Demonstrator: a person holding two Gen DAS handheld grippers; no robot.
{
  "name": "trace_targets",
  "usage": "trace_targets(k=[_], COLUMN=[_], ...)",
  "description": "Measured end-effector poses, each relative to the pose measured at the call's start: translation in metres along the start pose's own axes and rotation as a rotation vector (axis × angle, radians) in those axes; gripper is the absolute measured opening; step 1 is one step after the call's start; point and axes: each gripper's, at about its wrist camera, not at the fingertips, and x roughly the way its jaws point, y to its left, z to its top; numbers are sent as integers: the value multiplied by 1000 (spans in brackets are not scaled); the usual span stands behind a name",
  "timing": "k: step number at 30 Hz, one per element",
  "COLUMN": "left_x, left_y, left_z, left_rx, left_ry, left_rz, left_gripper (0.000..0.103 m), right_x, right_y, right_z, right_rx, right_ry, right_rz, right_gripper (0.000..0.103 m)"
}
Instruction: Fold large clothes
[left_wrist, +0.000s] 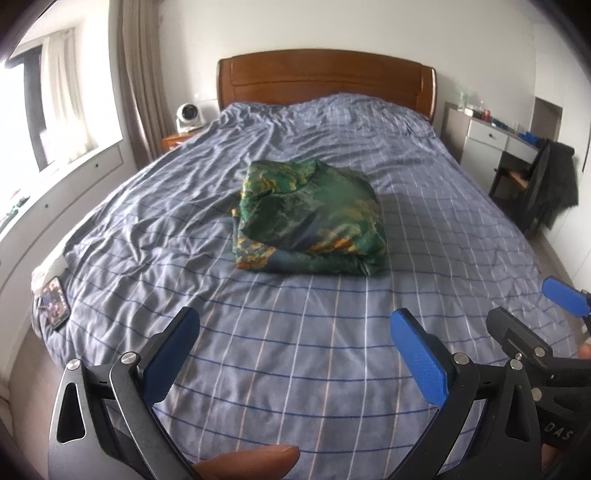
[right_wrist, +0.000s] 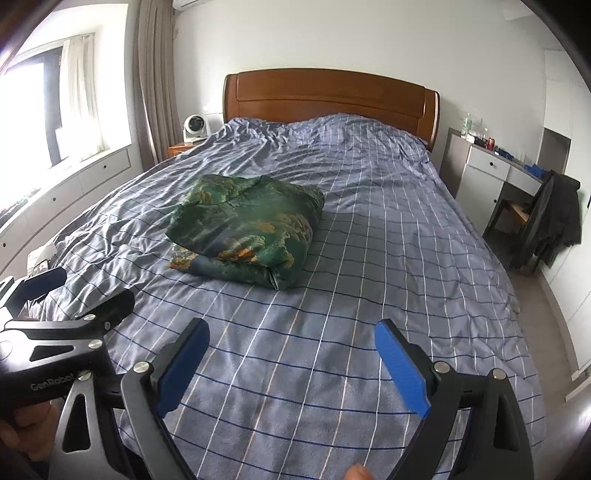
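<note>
The folded green patterned garment (left_wrist: 308, 218) is lying near the middle of the bed (left_wrist: 258, 350), well ahead of both claws toward the headboard (left_wrist: 325, 79), its long axis running roughly from foot edge to head edge. The left gripper (left_wrist: 295, 354) and the right gripper (right_wrist: 291, 363) are both hanging wide open and empty over the foot edge, the left seeming slightly better lined up. Nothing is standing between; a phone (left_wrist: 55, 302) is lying at the bed's left edge, clear of the path.

Bed (left_wrist: 295, 350) bears folded garment (left_wrist: 310, 218) (green).
</note>
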Motion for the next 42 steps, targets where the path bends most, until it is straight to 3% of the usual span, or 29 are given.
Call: trace_targets(k=[12, 42], left_x=[-24, -42], left_y=[10, 22], left_z=[2, -1], left_rx=[-11, -25], left_ry=[-39, -77], left_rz=[29, 87], left_gripper=[102, 103], right_x=[-27, -39], right_y=[15, 15], right_z=[10, 11], right_rx=[-42, -35], right_ry=[-43, -61], right_rz=[-11, -24], right_gripper=[93, 93])
